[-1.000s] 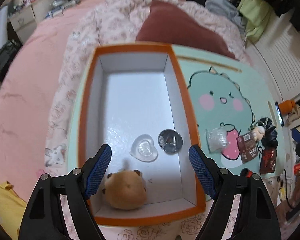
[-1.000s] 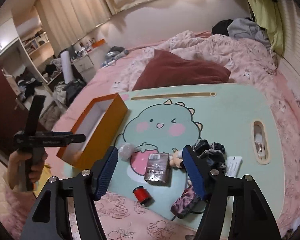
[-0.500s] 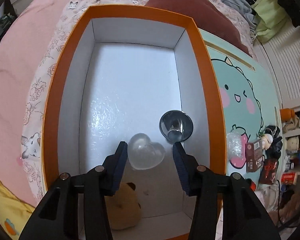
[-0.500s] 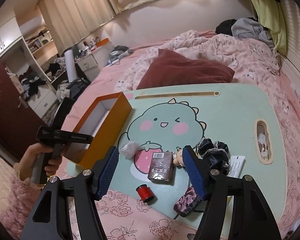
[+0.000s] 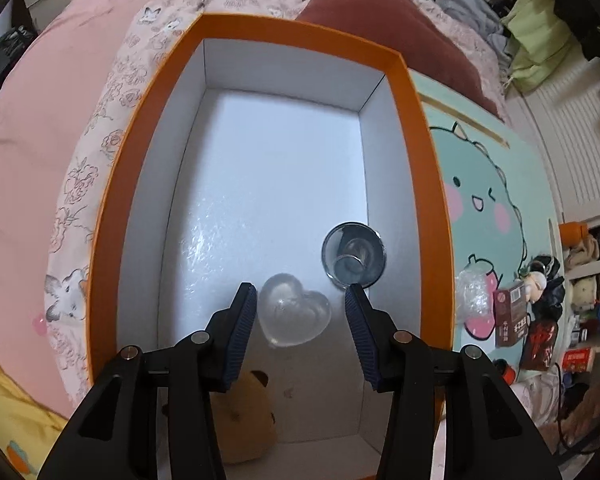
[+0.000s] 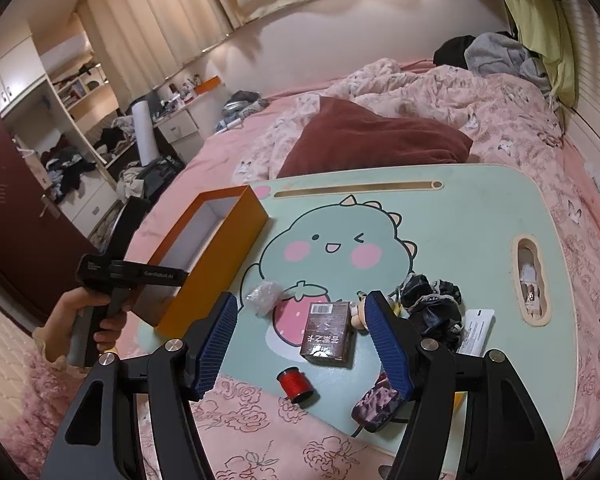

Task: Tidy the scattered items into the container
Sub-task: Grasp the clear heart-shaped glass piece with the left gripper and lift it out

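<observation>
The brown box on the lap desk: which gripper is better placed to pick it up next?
The right gripper. It is open and points at the brown box, which lies between its fingers in view. The left gripper is over the orange container, away from the desk items.

Left wrist view: from the left hand-held gripper (image 5: 300, 304), looking steeply down into the orange box (image 5: 420, 128), close above its rim.
Right wrist view: from the right hand-held gripper (image 6: 302, 322), slanting down across the desk (image 6: 460, 216), farther back from the orange box (image 6: 220, 256).
Shared: the orange box, and the desk beside it with the brown carton (image 5: 510, 312) (image 6: 328, 330).
</observation>
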### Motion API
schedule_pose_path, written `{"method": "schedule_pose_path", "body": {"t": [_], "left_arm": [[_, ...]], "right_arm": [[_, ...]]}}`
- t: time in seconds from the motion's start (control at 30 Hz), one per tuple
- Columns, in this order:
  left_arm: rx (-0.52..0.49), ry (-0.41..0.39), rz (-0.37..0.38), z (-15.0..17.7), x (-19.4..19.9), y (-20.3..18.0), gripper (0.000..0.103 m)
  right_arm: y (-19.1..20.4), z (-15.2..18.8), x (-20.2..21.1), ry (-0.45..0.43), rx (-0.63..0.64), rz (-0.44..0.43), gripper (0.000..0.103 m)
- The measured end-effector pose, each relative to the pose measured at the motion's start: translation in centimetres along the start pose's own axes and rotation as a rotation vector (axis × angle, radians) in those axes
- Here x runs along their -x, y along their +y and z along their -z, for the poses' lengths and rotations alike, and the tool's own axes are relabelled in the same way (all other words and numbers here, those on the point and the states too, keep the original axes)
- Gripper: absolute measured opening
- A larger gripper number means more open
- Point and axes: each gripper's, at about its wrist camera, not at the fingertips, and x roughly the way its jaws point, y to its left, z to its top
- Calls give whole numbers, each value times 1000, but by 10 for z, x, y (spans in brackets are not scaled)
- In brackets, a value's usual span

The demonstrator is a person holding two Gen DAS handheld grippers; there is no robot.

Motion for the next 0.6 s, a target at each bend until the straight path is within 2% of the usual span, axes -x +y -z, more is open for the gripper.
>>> {"method": "schedule_pose_path", "body": {"t": [0.03,0.07,0.23,0.33,0.43,0.6], "left_arm": [[3,-2,10,1,0,1,47],[7,-5,7,1,1,3,37],[15,15,-22,-11,1,13,38],[1,-7,-94,-11,2,14,38],[-55,-44,-176,-4,1,8,38],[-62,-38,-190,-6,3,9,38]], "right_arm": [[0,0,0,0,-2,-4,67],[0,0,1,-1,-4,-7,67],[-2,-1,3,-4,-8,-7,67],[-3,-1,4,-8,-13,-8,67],[-3,-1,5,-8,-14,-7,67],[-4,-1,5,-4,-8,-8,67]]}}
